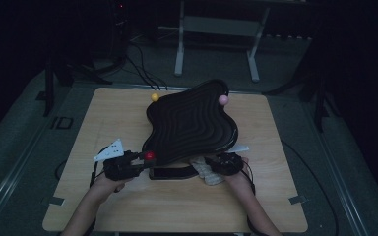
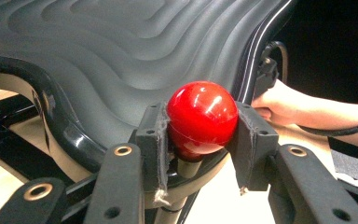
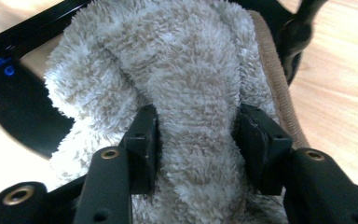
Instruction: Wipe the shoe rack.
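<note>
the pale square wooden tabletop (image 1: 128, 118) carries a big black wavy-ridged plastic board (image 1: 192, 123), tilted on a black frame with its near edge just in front of the person. a small yellow ball knob (image 1: 154, 97) and a small pink ball knob (image 1: 223, 100) stand at its far corners. at the near edge lies a fluffy beige terry cloth (image 1: 205, 171), bunched up and touching the black frame below the board. the left gripper (image 1: 145, 158) has its jaws closed tight around a glossy red ball knob (image 2: 201, 117) at the board's near left corner, apparently steadying it. the right gripper (image 1: 211, 166) has its jaws pinched on a thick fold of the cloth. as a judgement, wiping the board is at its start: both grips are made, but the cloth sits at the lower edge and the ridged surface remains to be gone over. the left gripper view shows the knob on its short stem and the ridges close up; the right gripper view shows the cloth's brown hem and small blue lights on the frame; the high view gives the whole layout.
</note>
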Demonstrator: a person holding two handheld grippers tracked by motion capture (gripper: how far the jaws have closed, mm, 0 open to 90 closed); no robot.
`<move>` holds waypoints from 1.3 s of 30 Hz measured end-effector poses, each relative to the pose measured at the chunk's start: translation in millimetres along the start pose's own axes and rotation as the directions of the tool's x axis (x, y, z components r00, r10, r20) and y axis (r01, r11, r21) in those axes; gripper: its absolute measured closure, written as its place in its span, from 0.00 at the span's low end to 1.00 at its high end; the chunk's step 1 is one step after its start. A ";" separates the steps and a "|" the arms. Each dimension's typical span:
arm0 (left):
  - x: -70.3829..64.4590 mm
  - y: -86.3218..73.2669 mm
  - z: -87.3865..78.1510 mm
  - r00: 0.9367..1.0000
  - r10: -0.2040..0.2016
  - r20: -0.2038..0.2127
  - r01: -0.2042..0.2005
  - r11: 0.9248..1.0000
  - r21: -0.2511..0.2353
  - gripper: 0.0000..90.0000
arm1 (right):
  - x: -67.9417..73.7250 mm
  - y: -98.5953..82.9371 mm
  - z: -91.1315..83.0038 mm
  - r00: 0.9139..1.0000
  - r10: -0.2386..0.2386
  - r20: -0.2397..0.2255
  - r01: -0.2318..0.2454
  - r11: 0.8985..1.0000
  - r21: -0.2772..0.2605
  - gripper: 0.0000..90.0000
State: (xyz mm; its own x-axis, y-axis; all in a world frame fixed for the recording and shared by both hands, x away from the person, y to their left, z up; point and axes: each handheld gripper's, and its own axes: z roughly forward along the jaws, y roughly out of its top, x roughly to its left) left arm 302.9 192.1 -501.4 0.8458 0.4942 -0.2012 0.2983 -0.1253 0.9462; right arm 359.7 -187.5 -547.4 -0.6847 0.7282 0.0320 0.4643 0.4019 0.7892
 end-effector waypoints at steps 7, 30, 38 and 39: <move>0.2 -0.3 0.1 1.000 -0.002 0.002 0.002 1.000 -0.003 0.66 | 24.1 -11.8 -8.6 0.995 -0.069 -0.071 0.070 0.997 0.014 0.72; 0.4 -0.6 -0.3 1.000 -0.003 0.003 0.003 1.000 -0.001 0.66 | 60.8 -0.5 2.5 0.976 -0.217 -0.033 0.217 0.976 -0.007 0.74; 0.6 -0.1 -0.1 1.000 -0.002 0.004 0.002 1.000 0.003 0.66 | 83.2 4.8 14.7 0.955 -0.280 -0.101 0.278 0.960 -0.038 0.58; 0.5 -0.2 -0.1 1.000 -0.003 0.005 0.003 1.000 0.001 0.66 | 90.8 6.6 18.7 0.948 -0.299 -0.110 0.297 0.954 -0.038 0.56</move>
State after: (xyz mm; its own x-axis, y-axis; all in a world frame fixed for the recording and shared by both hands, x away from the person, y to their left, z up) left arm 303.3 192.4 -501.8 0.8468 0.4906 -0.2054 0.3016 -0.1248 0.9453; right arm 311.2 -108.3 -550.8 -0.8497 0.5088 -0.1383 0.2184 0.5784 0.7860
